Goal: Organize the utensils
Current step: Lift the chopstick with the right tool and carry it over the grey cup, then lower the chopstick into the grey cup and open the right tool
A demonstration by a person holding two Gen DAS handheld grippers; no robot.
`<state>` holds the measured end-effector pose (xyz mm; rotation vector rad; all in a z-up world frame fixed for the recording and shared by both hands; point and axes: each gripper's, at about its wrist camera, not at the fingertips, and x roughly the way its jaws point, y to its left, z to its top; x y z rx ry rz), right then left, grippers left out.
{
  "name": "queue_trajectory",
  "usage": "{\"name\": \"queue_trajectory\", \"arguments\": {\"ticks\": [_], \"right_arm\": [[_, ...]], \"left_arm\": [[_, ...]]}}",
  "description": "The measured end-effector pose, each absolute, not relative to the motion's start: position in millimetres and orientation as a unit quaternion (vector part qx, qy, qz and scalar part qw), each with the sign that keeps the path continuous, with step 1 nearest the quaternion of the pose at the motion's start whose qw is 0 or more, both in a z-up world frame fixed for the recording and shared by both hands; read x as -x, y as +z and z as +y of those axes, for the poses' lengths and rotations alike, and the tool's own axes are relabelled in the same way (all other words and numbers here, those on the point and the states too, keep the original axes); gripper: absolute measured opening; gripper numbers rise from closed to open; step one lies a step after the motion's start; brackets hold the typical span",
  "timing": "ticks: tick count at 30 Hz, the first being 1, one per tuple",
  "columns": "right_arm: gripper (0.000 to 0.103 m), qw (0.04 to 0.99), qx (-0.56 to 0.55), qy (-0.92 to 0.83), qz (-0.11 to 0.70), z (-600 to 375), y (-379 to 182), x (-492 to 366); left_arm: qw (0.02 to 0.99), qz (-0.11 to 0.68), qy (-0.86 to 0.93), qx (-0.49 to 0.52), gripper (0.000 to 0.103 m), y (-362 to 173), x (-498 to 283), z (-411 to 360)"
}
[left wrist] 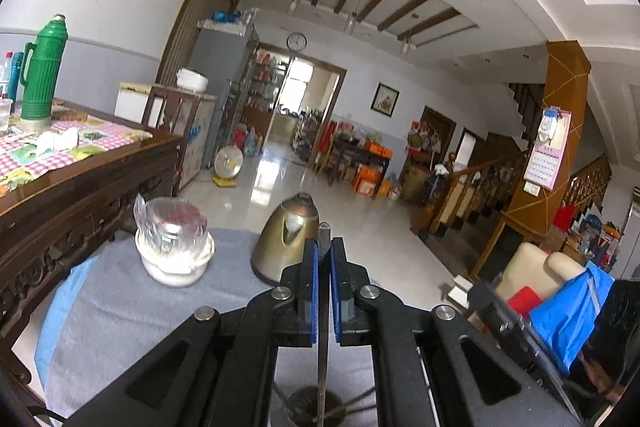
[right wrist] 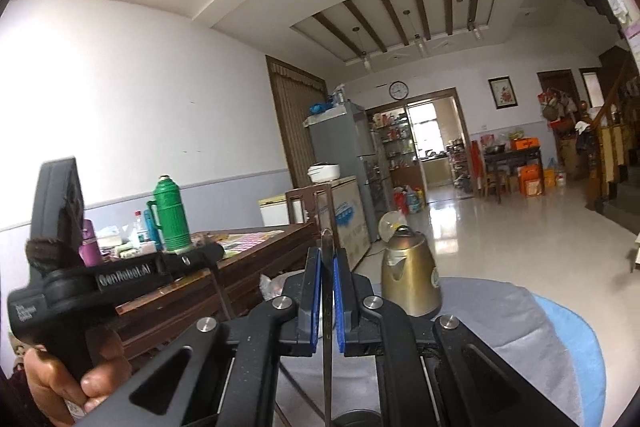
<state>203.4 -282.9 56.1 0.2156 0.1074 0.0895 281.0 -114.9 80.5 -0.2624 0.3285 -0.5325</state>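
Gray cloth (left wrist: 120, 307) covers a round table with a bowl (left wrist: 174, 259) and kettle (left wrist: 286, 243). Left claw (left wrist: 324, 291) pinches a thin utensil (left wrist: 323, 239) standing upright. Right claw (right wrist: 327, 299) pinches another one (right wrist: 327, 251), upright too, over a dark holder (right wrist: 356, 419) just below

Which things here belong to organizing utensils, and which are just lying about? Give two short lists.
Part of the job:
left hand-held gripper, shut on a utensil
right hand-held gripper, shut on a second utensil

Just lying about:
kettle
green flask
wrapped bowl
fan
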Motion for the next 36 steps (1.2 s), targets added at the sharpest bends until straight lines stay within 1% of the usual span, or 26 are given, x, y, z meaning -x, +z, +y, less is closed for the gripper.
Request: {"name": "queue_trajectory", "arguments": {"ticks": [4,10,20,33,35,36], "right_arm": [[0.006,0.993,-0.093,0.024,0.063,-286,44,-207],[0.006,0.992,-0.090,0.010,0.086,-289,25,-217],[0.006,0.986,-0.110,0.016,0.128,-298,-2,-219],[0.008,0.973,-0.145,0.019,0.178,-297,-19,-220],[0.009,0.968,-0.159,0.026,0.190,-298,-22,-219],[0.009,0.966,-0.166,0.029,0.197,-299,-23,-220]], "left_arm": [[0.951,0.142,-0.246,0.121,0.006,74,-286,-121],[0.956,0.145,-0.227,0.120,0.006,52,-299,-134],[0.948,0.190,-0.229,0.116,0.006,13,-302,-141],[0.936,0.224,-0.244,0.117,0.006,-3,-287,-130],[0.938,0.224,-0.242,0.110,0.008,-2,-284,-128],[0.938,0.225,-0.242,0.107,0.014,-3,-282,-127]]}}
